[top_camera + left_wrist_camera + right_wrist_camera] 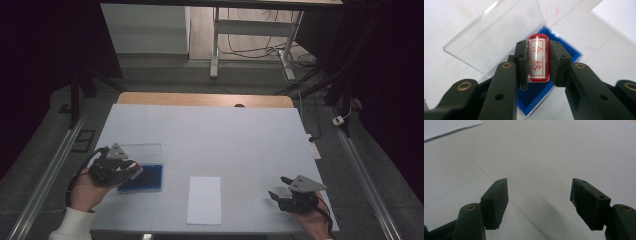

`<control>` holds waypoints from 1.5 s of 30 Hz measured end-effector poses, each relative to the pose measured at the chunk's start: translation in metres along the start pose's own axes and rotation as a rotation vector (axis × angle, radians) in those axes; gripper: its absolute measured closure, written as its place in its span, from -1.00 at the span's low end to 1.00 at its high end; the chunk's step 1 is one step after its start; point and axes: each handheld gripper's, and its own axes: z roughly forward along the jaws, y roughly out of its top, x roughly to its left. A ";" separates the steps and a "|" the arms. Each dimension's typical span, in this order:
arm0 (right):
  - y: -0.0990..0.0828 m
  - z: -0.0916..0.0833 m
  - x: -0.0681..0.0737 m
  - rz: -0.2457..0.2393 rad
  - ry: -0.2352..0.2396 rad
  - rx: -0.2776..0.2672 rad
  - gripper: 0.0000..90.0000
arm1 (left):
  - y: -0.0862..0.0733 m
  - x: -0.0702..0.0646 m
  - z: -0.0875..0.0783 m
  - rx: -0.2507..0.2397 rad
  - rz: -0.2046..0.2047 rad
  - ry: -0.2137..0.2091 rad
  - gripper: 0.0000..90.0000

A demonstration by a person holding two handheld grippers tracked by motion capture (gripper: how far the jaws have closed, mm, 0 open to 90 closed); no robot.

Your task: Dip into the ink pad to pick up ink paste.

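Observation:
My left gripper (537, 60) is shut on a red stamp (538, 58) whose white face bears red characters; the pads press on both its sides. It hangs just above a blue ink pad (537, 97) with an open clear lid (491, 42). From above, the left gripper (131, 170) sits at the table's left over the blue ink pad (146, 179), the lid (142, 151) lying behind. A white paper sheet (204, 199) lies at the front middle. My right gripper (278, 187) rests open at the front right, its jaws (539, 205) wide apart over bare table.
The white table top (225, 135) spreads between the grippers, with a wooden strip (205, 99) at its far edge. A corner of the paper (446, 126) lies ahead left of the right gripper. Desk legs and cables (260, 45) stand on the floor beyond.

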 end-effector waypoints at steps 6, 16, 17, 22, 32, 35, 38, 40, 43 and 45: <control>0.000 -0.001 0.000 0.001 -0.002 0.000 -0.33 | 0.000 0.003 -0.024 -0.096 -0.026 -0.026 0.56; 0.000 -0.001 0.000 0.003 0.000 0.001 -0.32 | 0.001 -0.002 -0.045 -0.155 -0.015 -0.015 0.56; 0.000 -0.001 0.000 0.004 0.000 0.002 -0.32 | 0.001 -0.002 -0.045 -0.155 -0.017 -0.015 0.56; 0.000 0.000 0.000 0.002 0.004 0.005 -0.32 | 0.001 -0.003 -0.034 -0.134 -0.020 -0.025 0.56; -0.001 0.000 -0.001 0.002 0.004 0.011 -0.32 | 0.000 -0.004 -0.008 -0.066 -0.016 -0.046 0.56; -0.002 0.000 -0.001 0.002 0.006 0.010 -0.32 | 0.000 -0.004 0.000 -0.046 -0.017 -0.051 0.56; -0.002 0.000 -0.001 0.005 0.006 0.011 -0.32 | -0.001 -0.005 0.007 -0.026 -0.014 -0.053 0.56; -0.002 0.000 -0.001 0.003 0.008 0.012 -0.32 | -0.001 -0.005 0.011 -0.018 -0.011 -0.055 0.56; -0.002 0.001 -0.001 0.004 0.006 0.014 -0.32 | 0.000 -0.007 0.018 -0.002 -0.005 -0.057 0.56; -0.002 0.001 -0.001 0.004 0.006 0.014 -0.32 | 0.000 -0.009 0.021 0.008 0.002 -0.054 0.56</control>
